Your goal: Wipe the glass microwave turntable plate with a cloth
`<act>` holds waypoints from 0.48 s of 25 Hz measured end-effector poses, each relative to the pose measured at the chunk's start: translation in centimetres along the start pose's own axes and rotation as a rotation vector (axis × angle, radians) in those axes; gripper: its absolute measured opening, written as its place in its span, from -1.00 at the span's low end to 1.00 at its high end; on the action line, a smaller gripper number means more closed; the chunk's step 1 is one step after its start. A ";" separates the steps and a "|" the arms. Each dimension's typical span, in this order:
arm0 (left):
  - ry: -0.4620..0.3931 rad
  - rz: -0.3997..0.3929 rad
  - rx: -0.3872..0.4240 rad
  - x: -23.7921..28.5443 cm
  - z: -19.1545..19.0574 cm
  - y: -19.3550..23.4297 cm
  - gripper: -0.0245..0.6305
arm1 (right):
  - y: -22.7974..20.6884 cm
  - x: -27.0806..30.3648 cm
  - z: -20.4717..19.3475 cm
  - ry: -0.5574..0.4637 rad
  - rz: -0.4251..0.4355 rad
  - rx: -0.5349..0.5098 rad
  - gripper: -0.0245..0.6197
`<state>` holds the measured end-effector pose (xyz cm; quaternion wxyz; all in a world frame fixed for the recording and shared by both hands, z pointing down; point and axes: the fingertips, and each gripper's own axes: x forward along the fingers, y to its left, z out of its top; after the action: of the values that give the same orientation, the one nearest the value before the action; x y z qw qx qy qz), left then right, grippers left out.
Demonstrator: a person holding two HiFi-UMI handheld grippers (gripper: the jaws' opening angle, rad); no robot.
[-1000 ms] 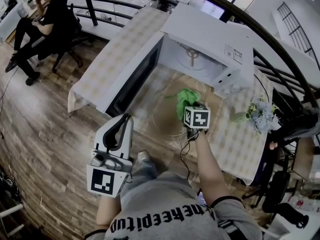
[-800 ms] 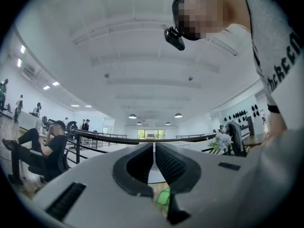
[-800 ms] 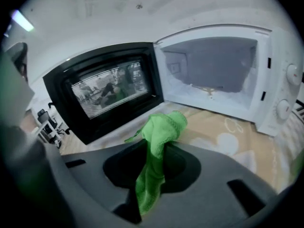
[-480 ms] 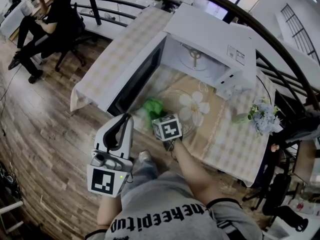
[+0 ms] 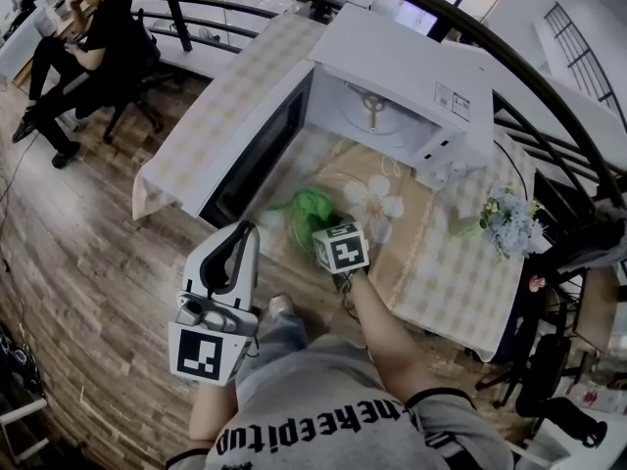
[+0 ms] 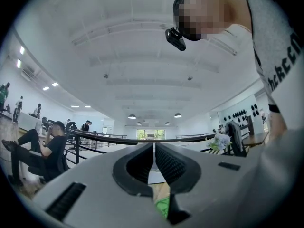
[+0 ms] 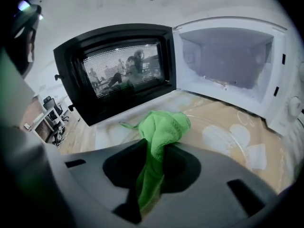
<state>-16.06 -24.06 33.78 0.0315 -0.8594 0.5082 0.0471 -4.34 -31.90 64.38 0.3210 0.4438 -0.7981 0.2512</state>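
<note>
The clear glass turntable plate (image 5: 345, 185) lies on the beige tablecloth in front of the open microwave (image 5: 392, 86). My right gripper (image 5: 324, 222) is over the plate's left part, shut on a green cloth (image 5: 313, 206) that bunches out past its tips. In the right gripper view the cloth (image 7: 161, 125) is clamped between the jaws of the right gripper (image 7: 158, 149) and its free end rests on the plate (image 7: 224, 128). My left gripper (image 5: 223, 274) is held off the table near my body, shut and holding nothing. The left gripper (image 6: 154, 161) points out into the room.
The microwave door (image 5: 253, 160) hangs open to the left of the plate, close beside the cloth. A bunch of pale flowers (image 5: 509, 221) stands at the table's right. A person sits on a chair (image 5: 88, 42) at far left.
My right gripper swept the cloth from the plate's right side to its left, then came back a little toward the middle. The left gripper has stayed put.
</note>
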 end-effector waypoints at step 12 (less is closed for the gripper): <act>0.015 -0.042 0.002 0.5 -0.1 -2.6 -0.88 | -7.8 -3.5 -2.5 -0.017 -0.129 0.110 -0.67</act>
<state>-13.53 -23.21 33.84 0.0293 -0.8702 0.4903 0.0395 4.55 -32.05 64.38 0.3050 0.5133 -0.7555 0.2697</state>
